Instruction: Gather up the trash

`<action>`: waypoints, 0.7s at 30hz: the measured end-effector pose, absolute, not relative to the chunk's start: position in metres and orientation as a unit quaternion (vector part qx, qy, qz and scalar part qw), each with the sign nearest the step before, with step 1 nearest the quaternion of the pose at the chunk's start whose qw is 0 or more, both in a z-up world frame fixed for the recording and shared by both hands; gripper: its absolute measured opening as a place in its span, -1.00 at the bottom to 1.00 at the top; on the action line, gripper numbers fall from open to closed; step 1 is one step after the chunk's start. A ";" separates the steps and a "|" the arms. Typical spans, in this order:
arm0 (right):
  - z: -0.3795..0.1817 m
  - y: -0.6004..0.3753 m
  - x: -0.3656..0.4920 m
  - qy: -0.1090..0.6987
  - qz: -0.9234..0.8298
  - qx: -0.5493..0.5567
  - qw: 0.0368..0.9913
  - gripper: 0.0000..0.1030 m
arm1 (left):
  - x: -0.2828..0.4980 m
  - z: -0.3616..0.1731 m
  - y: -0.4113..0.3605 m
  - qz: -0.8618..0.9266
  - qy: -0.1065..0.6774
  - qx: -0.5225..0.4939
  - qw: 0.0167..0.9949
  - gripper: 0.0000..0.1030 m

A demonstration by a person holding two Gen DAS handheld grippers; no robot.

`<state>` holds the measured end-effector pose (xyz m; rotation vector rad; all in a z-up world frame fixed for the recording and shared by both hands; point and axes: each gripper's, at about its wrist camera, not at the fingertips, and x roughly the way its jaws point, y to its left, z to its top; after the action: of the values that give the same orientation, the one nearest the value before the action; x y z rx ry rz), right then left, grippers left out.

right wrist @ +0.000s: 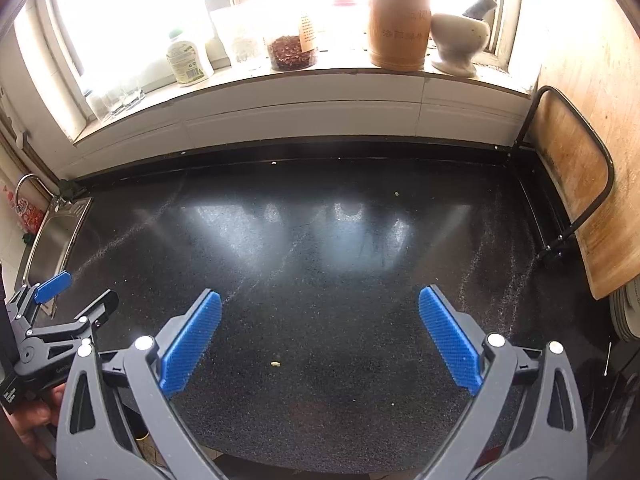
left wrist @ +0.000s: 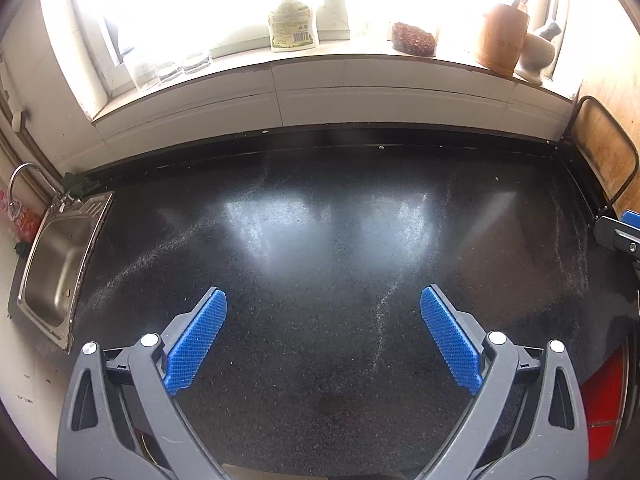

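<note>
A small yellowish crumb (right wrist: 275,364) lies on the black speckled countertop (right wrist: 320,248), low between the fingers of my right gripper (right wrist: 320,292), which is open and holds nothing. A second tiny crumb (right wrist: 397,193) sits farther back on the counter. My left gripper (left wrist: 323,292) is also open and empty, hovering over bare countertop (left wrist: 320,240). In the right wrist view the left gripper (right wrist: 82,294) shows at the left edge, held by a hand. White specks (left wrist: 381,147) lie near the back wall.
A steel sink (left wrist: 56,264) with a tap is at the far left. A wooden board in a metal rack (right wrist: 572,184) leans on the right wall. The windowsill holds a bottle (right wrist: 188,60), a jar (right wrist: 290,50), a wooden utensil holder (right wrist: 400,28) and a mortar (right wrist: 458,40). Something red (left wrist: 604,396) is at the lower right.
</note>
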<state>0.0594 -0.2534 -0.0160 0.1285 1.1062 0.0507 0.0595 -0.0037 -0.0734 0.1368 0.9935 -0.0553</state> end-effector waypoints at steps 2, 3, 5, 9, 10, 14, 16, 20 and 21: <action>-0.016 -0.251 0.061 0.524 0.026 0.057 0.849 0.86 | 0.060 -0.074 -0.001 -0.022 0.477 0.064 0.876 0.84; -0.017 -0.251 0.063 0.525 0.028 0.057 0.849 0.86 | 0.061 -0.074 0.000 -0.020 0.478 0.063 0.876 0.84; -0.017 -0.249 0.064 0.526 0.029 0.057 0.848 0.86 | 0.063 -0.074 0.002 -0.018 0.478 0.062 0.876 0.84; -0.019 -0.248 0.066 0.529 0.032 0.056 0.846 0.86 | 0.065 -0.073 0.003 -0.013 0.479 0.061 0.876 0.84; -0.019 -0.248 0.067 0.529 0.032 0.057 0.846 0.86 | 0.065 -0.073 0.003 -0.012 0.479 0.061 0.876 0.84; -0.022 -0.249 0.068 0.533 0.033 0.060 0.843 0.86 | 0.066 -0.073 0.004 -0.011 0.478 0.060 0.876 0.84; -0.022 -0.249 0.069 0.534 0.034 0.059 0.843 0.86 | 0.067 -0.073 0.004 -0.011 0.479 0.059 0.876 0.84; -0.022 -0.248 0.071 0.536 0.038 0.061 0.841 0.86 | 0.068 -0.073 0.004 -0.012 0.480 0.057 0.875 0.84; -0.022 -0.248 0.071 0.536 0.038 0.063 0.841 0.86 | 0.068 -0.073 0.004 -0.012 0.480 0.057 0.876 0.84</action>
<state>0.0711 -0.2477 -0.0222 0.1324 1.1338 0.0813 0.0681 0.0041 -0.0732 0.1191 1.0012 -0.0258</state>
